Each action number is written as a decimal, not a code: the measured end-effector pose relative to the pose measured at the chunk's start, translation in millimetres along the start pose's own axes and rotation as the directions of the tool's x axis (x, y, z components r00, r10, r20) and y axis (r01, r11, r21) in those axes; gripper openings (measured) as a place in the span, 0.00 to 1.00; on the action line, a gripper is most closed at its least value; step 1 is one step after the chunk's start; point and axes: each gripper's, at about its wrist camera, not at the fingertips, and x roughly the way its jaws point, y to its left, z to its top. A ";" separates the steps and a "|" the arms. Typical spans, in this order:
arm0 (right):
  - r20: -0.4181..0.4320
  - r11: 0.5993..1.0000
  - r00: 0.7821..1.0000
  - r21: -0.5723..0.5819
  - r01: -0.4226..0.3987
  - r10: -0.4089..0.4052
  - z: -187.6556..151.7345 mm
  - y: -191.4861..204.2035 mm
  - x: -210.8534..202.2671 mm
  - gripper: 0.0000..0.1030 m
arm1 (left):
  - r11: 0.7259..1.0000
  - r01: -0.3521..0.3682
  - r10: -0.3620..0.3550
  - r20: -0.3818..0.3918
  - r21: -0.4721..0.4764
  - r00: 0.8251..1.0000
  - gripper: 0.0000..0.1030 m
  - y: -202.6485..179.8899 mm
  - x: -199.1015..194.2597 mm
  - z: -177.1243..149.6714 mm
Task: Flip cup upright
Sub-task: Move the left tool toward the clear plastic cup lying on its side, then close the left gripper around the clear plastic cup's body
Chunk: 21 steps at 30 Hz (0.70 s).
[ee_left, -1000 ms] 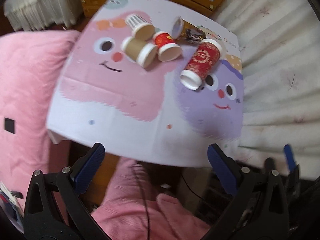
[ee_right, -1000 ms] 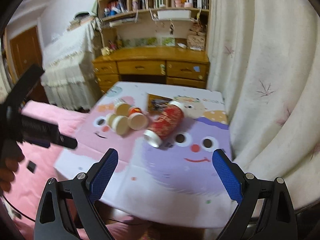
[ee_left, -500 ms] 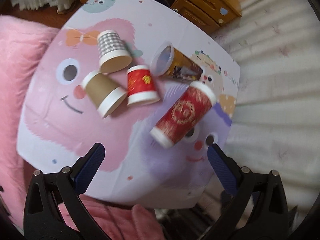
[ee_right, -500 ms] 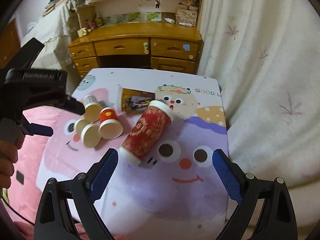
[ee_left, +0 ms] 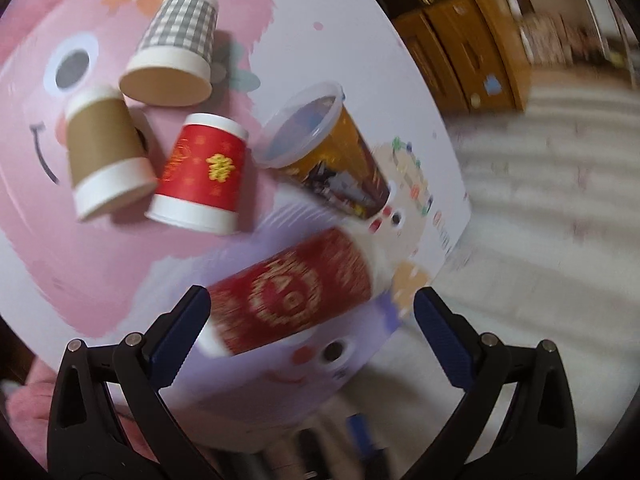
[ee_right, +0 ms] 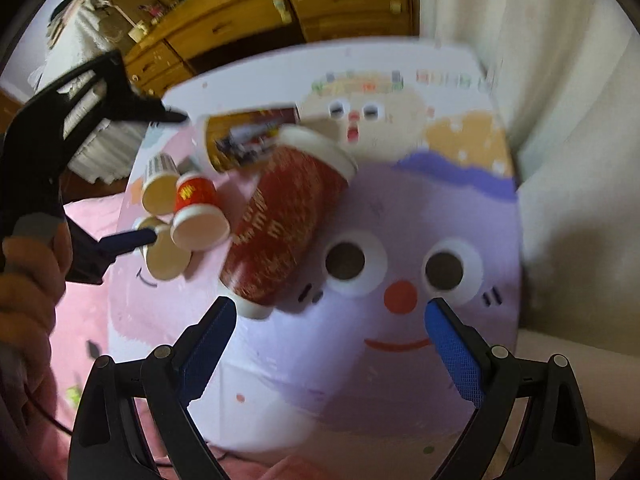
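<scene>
Five cups lie on their sides on my desk [ee_right: 400, 392], which is covered by a cartoon-face cloth in pink and purple. As far as I can see into them, they hold nothing: the checked cup [ee_left: 176, 46] shows a bare tan inside, and the clear plastic cup [ee_left: 324, 156] shows only its printed wall.

The checked cup, the brown cup [ee_left: 106, 156] and the small red cup [ee_left: 202, 174] huddle together on the pink side. The clear cup lies just beyond them, toward the far edge. The tall red cup [ee_left: 292, 304] lies near the middle of the desk, between the pink and purple parts, its white-rimmed mouth pointing toward the far edge and its narrow base toward the near edge. It is red with gold lettering, blurred in both views.

The near part of the desk and the purple side toward the right edge lie bare. A curtain [ee_right: 560, 100] hangs close along the right edge, and wooden drawers [ee_right: 280, 20] stand beyond the far edge.

My left gripper [ee_left: 310, 320] hovers over the tall red cup, jaws spread wide and holding nothing. My right gripper [ee_right: 330, 332] hangs above the near edge just beside the cup's base, jaws equally wide and bare.
</scene>
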 end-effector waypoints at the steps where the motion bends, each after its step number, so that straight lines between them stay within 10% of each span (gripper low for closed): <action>1: -0.022 1.000 1.000 0.003 -0.013 0.013 1.2 -8.0 4.7 0.94 | 1.000 0.011 -0.011 0.018 -0.028 1.000 0.98 -0.7 5.1 2.8; 12: -0.138 0.999 0.990 0.021 -0.027 0.030 -7.3 -74.7 25.9 0.94 | 0.947 0.091 -0.071 0.075 -0.309 0.995 0.98 -1.5 62.4 36.0; 21: -0.173 0.984 0.985 0.174 0.020 0.011 -9.1 -141.6 36.6 0.94 | 0.936 0.053 -0.016 0.108 -0.348 0.994 0.98 -10.1 91.9 60.6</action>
